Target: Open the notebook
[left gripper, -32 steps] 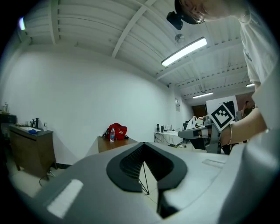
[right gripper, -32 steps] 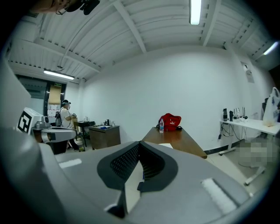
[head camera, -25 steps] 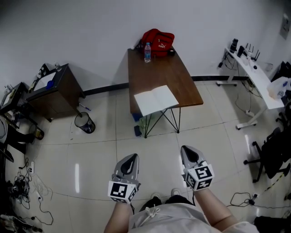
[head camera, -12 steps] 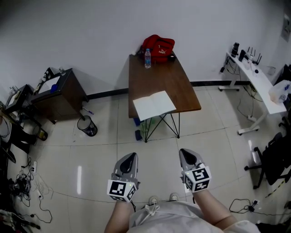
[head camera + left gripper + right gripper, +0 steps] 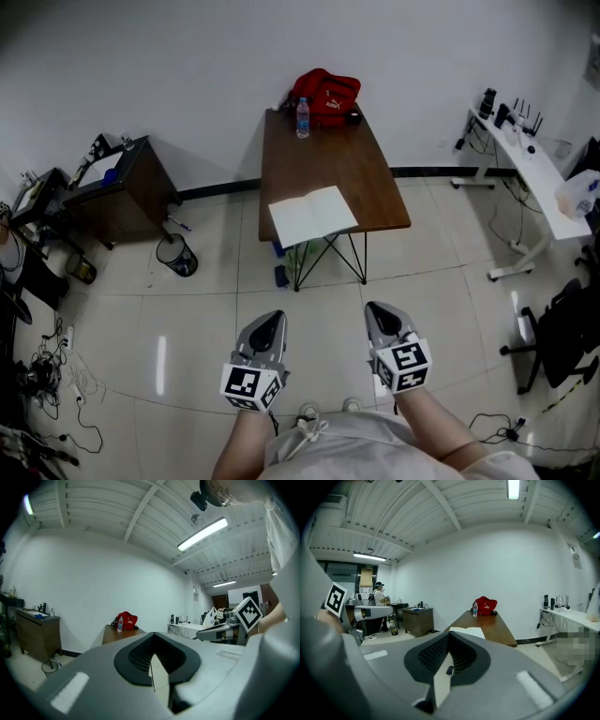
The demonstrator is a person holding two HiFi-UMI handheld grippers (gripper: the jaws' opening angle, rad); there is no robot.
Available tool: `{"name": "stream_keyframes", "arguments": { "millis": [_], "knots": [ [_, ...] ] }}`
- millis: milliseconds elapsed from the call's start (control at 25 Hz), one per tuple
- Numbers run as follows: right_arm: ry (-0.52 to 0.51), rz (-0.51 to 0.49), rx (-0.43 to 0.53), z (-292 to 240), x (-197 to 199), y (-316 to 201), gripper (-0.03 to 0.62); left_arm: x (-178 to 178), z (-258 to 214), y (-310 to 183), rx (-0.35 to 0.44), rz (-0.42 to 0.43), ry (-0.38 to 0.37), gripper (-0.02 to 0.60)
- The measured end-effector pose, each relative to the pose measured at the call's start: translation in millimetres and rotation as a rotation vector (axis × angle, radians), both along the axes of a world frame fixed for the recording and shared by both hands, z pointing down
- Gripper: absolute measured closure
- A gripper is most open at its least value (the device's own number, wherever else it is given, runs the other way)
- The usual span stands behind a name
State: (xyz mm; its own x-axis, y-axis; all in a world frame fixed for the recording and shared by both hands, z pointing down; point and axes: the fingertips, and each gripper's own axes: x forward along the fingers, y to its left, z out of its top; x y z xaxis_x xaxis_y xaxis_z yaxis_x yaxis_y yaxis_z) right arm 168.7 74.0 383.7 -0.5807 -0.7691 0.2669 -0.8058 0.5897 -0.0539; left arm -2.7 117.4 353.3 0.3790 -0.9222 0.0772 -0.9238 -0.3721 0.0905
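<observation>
The notebook point(image 5: 313, 215) lies open, white pages up, at the near left corner of the brown table point(image 5: 349, 159). The right gripper view shows the notebook point(image 5: 468, 632) far ahead on the table top. My left gripper point(image 5: 270, 322) and right gripper point(image 5: 378, 311) hang side by side over the tiled floor, close to my body and well short of the table. Both are shut with nothing between the jaws, as the left gripper point(image 5: 152, 657) and right gripper point(image 5: 448, 652) show in their own views.
A red bag point(image 5: 325, 95) and a water bottle point(image 5: 303, 112) stand at the table's far end. A dark cabinet point(image 5: 117, 187) and a bin point(image 5: 176, 254) are at the left, a white desk point(image 5: 525, 159) and a chair point(image 5: 562, 328) at the right.
The table and notebook have drifted slightly left and away in the head view. Both grippers keep their pose, shut and held low.
</observation>
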Motion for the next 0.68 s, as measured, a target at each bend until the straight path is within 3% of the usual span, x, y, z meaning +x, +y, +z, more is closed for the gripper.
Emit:
{"name": "stream_keyframes", "arguments": {
  "millis": [680],
  "knots": [
    [-0.005, -0.001, 0.026, -4.5, 5.0, -6.9, 0.589, 8.3, 6.1, -4.1, -0.011, 0.008, -0.008, 0.575]
  ]
}}
